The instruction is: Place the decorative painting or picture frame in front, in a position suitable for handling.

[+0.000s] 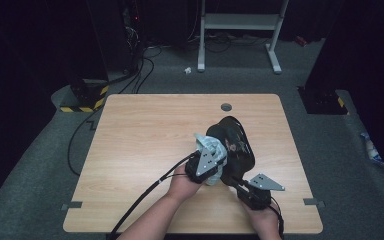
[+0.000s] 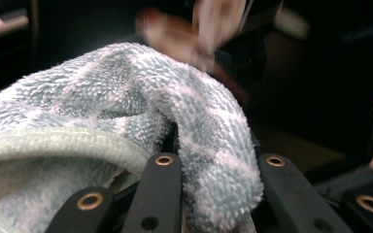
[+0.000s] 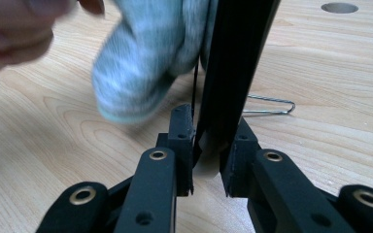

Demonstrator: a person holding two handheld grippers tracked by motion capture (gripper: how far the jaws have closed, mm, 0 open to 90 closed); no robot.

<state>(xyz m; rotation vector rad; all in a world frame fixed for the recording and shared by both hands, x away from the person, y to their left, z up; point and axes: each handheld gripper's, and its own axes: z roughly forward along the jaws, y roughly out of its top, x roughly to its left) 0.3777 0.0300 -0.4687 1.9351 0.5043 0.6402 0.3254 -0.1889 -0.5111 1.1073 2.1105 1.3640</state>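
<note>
I find the left gripper (image 1: pixel 211 150) near the middle of the desk (image 1: pixel 140 140), carried by my left hand (image 1: pixel 182 186), with its cable trailing back toward the desk's near edge. Its jaws are clamped on a pale blue-and-white towel (image 1: pixel 209 146). In the left gripper view the fluffy towel (image 2: pixel 126 121) bulges up between and over the black jaws, with a hemmed edge lying across the left one.

The towel presses against the left face of a glossy black object (image 1: pixel 232 142), a flat rounded thing held on edge above the desk; I cannot tell exactly what it is. A small printed mark shows on its upper face in the high view.

Further right, the right gripper (image 1: pixel 236 181), held in my right hand (image 1: pixel 265 220) at the near edge of the desk, is clamped on the lower edge of the black object. The right gripper view confirms this: the thin black edge (image 3: pixel 235 68) stands upright between the two jaws, and the pads press on it from both sides. In that same view the towel (image 3: pixel 145 63) hangs blurred just to the left of the black edge, and a thin wire loop (image 3: pixel 272 104) lies flat on the desk behind it.

A round hole (image 1: pixel 226 107) sits in the desk near its far edge.
</note>
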